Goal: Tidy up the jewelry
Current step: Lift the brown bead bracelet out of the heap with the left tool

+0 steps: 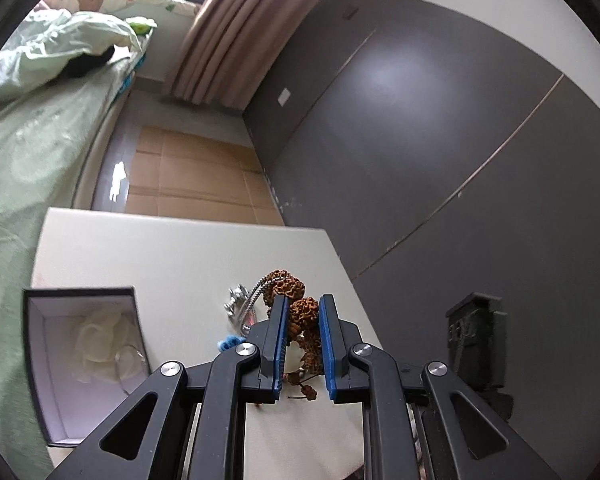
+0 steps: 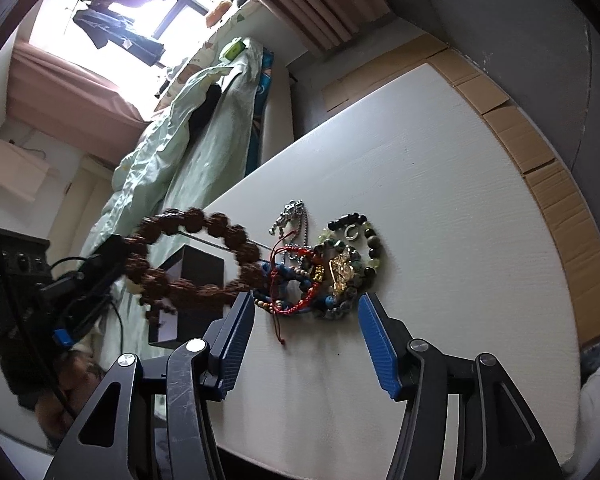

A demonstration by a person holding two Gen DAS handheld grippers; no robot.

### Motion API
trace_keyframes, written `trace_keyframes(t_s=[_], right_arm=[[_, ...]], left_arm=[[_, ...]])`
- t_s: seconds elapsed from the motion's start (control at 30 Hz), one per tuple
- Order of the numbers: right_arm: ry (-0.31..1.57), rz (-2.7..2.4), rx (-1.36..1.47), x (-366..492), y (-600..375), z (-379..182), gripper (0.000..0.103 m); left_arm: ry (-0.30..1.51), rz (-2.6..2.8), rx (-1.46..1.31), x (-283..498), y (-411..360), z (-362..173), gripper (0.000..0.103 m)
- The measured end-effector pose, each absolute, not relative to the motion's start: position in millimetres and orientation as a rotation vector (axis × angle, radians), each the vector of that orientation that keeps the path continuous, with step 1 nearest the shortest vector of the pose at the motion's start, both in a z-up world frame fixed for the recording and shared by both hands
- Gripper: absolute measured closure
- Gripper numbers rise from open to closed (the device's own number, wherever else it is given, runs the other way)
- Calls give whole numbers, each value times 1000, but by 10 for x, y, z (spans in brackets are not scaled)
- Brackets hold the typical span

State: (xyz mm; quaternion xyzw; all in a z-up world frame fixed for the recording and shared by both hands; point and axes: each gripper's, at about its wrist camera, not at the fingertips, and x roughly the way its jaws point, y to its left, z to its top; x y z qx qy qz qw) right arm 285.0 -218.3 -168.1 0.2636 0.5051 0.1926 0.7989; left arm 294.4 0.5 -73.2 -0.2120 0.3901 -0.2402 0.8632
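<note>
Presently the left gripper is clamped on a brown knobbly-bead bracelet, held above the white desk – an open dark box sits to its left. The right gripper stands open over the desk – nothing between its pads – just short of a heap of mixed bracelets and chains.

White table, heap of beaded bracelets and chains on it, open dark box alongside
</note>
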Motion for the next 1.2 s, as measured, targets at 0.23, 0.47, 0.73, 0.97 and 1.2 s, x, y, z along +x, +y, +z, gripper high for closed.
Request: trace_keyframes(t_s=[0.23,0.47,0.73,0.97,1.2], right_arm=[[1107,369,501,2974,-2055,-1740,50],[1137,314,360,3106,-1853,-1799,55],[1170,249,239,3160,-1770,-1871,84],[1114,272,282,3037,-1915,-1730,85],[1054,296,390,2903,-2159,-1619,99]], left_arm=[[786,-490,-473,2905,183,-642,87],[788,-535,-530,2884,297,-631,87],[899,-574,-568,2984,159,-909,87],[1041,-532,-553,3059,30,-1240,87],[1111,-527,-480,3066,-144,-1373,87]])
